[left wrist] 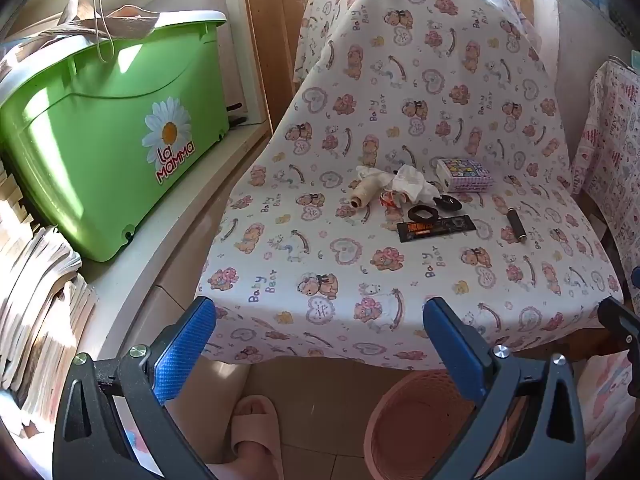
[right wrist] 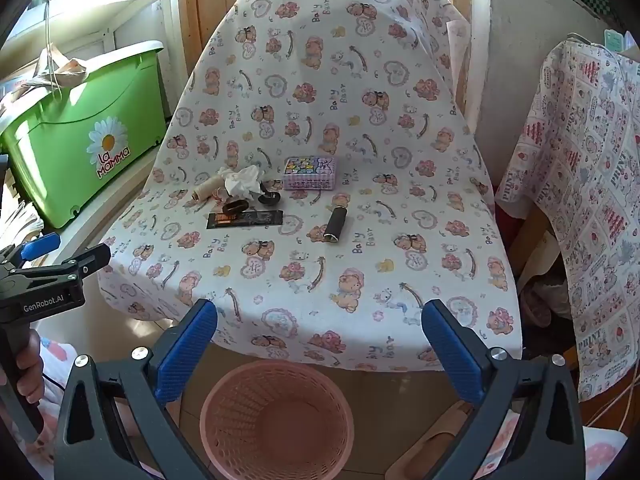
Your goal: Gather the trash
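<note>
Left gripper (left wrist: 320,320): jaws spread wide, nothing between them; it hovers off the chair's front edge, tilted down toward the seat.
Right gripper (right wrist: 320,320): jaws likewise wide apart and empty, above the basket, facing the chair.
Chair (right wrist: 400,280): draped in a bear-print cloth; the trash lies on the seat toward the back.
Tissue (right wrist: 242,182): crumpled white wad in the left cluster, touching the spool.
Spool (right wrist: 206,191): cream thread, lying on its side, leftmost item.
Rings (right wrist: 236,207): two dark loops just in front of the tissue.
Wrapper (right wrist: 245,219): flat black strip, nearest the front of the cluster.
Box (right wrist: 311,173): small purple checked box, right of the tissue.
Tube (right wrist: 335,225): dark cylinder lying apart, to the right of the wrapper.
Basket (right wrist: 276,412): pink mesh bin on the floor before the chair, empty.
Green tub (left wrist: 112,132): on a ledge left of the chair.
</note>
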`<action>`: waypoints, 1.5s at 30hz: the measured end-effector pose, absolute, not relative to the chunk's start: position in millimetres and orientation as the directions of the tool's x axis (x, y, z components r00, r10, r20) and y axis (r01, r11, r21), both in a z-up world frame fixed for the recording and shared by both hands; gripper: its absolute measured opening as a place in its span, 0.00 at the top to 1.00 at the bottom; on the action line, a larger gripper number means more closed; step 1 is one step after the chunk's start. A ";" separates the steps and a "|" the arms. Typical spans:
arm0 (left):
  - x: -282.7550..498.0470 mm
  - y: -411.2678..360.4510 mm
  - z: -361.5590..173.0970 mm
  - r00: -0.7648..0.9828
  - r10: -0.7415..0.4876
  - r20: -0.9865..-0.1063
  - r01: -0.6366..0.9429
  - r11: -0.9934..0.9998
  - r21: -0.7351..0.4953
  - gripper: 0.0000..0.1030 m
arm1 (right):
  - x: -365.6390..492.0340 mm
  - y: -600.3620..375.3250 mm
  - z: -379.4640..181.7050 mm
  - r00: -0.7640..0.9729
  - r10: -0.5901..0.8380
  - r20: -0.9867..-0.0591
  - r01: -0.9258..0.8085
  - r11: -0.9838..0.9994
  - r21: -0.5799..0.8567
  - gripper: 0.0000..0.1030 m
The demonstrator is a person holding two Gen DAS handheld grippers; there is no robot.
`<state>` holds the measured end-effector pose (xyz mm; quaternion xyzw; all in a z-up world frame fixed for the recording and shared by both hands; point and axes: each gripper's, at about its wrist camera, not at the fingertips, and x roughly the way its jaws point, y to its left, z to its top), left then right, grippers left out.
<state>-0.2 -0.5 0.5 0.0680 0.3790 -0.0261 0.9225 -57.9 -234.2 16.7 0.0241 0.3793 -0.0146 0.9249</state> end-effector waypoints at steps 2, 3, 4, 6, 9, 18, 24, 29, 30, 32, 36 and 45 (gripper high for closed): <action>-0.2 -0.6 1.5 0.716 0.005 -0.698 0.099 0.989 0.108 0.00 | -59.2 -235.4 17.2 0.729 -0.005 -0.684 0.049 0.998 0.046 0.00; 0.2 -0.5 2.2 0.717 0.004 -0.697 0.098 0.989 0.107 0.00 | -59.5 -235.5 17.3 0.729 -0.009 -0.684 0.050 0.998 0.041 0.00; 0.7 -0.4 2.9 0.719 0.002 -0.695 0.098 0.990 0.104 0.00 | -59.9 -235.8 17.3 0.728 -0.010 -0.685 0.050 0.998 0.038 0.00; -1.0 1.3 4.7 0.729 -0.010 -0.685 0.110 0.989 0.102 0.00 | -58.9 -236.4 17.7 0.725 -0.012 -0.689 0.056 0.998 0.042 0.00; -3.2 -3.7 8.4 0.736 0.004 -0.677 0.096 0.989 0.110 0.00 | -60.9 -234.2 19.4 0.730 -0.024 -0.683 0.053 0.998 0.021 0.00; -6.4 0.3 8.1 0.753 0.003 -0.658 0.090 0.990 0.108 0.00 | -62.2 -231.1 23.0 0.741 -0.021 -0.671 0.038 0.999 0.012 0.00; -5.9 0.9 10.0 0.754 0.011 -0.657 0.081 0.991 0.109 0.00 | -63.0 -231.2 24.3 0.740 -0.012 -0.672 0.040 0.999 0.026 0.00; -4.9 2.0 8.8 0.750 0.011 -0.661 0.076 0.992 0.103 0.00 | -62.4 -232.0 24.3 0.737 -0.007 -0.676 0.039 0.999 0.032 0.00; -4.9 1.7 8.5 0.751 0.012 -0.660 0.075 0.992 0.104 0.00 | -62.8 -231.3 23.9 0.736 -0.010 -0.677 0.041 0.999 0.030 0.00; -4.3 1.6 8.7 0.752 0.014 -0.660 0.075 0.992 0.106 0.00 | -63.9 -230.2 23.9 0.735 -0.007 -0.678 0.036 0.999 0.029 0.00; -4.5 2.1 8.2 0.754 0.017 -0.657 0.072 0.991 0.108 0.00 | -64.7 -228.0 23.8 0.737 -0.002 -0.676 0.025 0.999 0.024 0.00; -7.4 2.0 12.2 0.778 0.022 -0.628 0.073 0.990 0.124 0.00 | -64.2 -230.0 23.8 0.736 -0.002 -0.677 0.036 0.999 0.037 0.00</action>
